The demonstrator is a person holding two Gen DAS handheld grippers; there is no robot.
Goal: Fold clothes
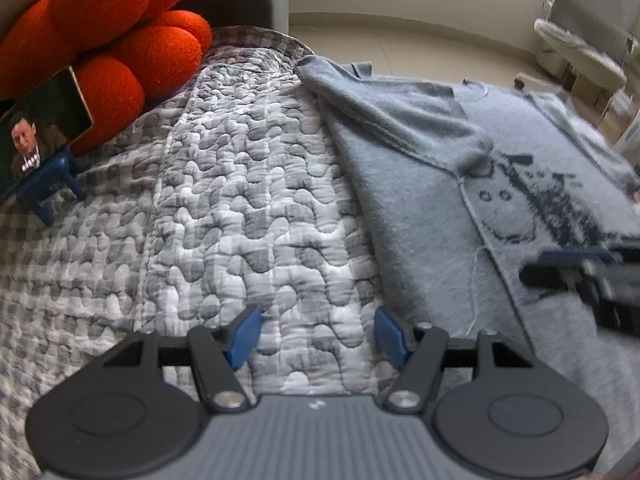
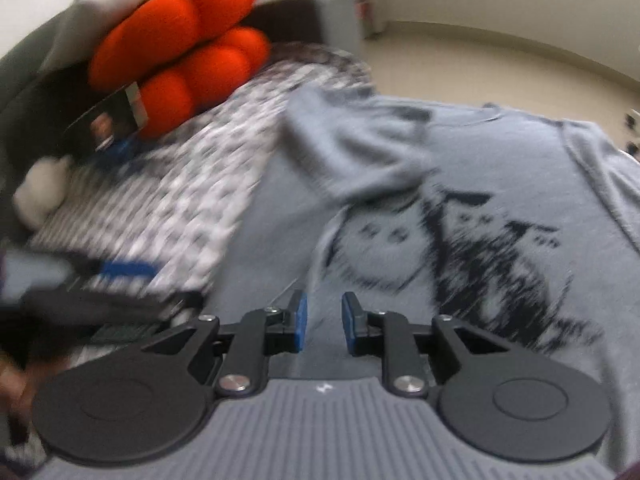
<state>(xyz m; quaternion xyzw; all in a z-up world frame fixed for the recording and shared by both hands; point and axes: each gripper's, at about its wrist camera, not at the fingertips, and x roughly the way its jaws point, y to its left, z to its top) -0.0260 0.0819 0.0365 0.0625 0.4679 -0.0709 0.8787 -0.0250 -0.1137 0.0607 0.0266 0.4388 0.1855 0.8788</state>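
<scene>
Quilted bedding in a grey-and-white check covers the work surface, with pale floor and a light wall beyond it. One grey sweater lies spread flat on the quilt, to the right in the left wrist view; its front carries a dark knitted pattern that appears to form two figures side by side. One sleeve is folded inward and lies diagonally across the upper chest, its cuff end resting on the body panel. One orange plush cushion, made of several rounded lobes, leans against a grey upholstered headboard or armrest at the far corner. One phone with a lit screen stands tilted on one blue stand in front of the cushion. One white fluffy item sits at the quilt edge in the right wrist view; blur prevents identification. One fan stands on the floor at far right. Left gripper: jaws stand wide apart above the quilt, just beside the sweater's near edge, with nothing between the two blue pads. Right gripper: jaws stand narrowly apart over the lower front of the sweater, a clear gap between the pads and no fabric clamped. Each gripper appears blurred at the edge of the other's view.
</scene>
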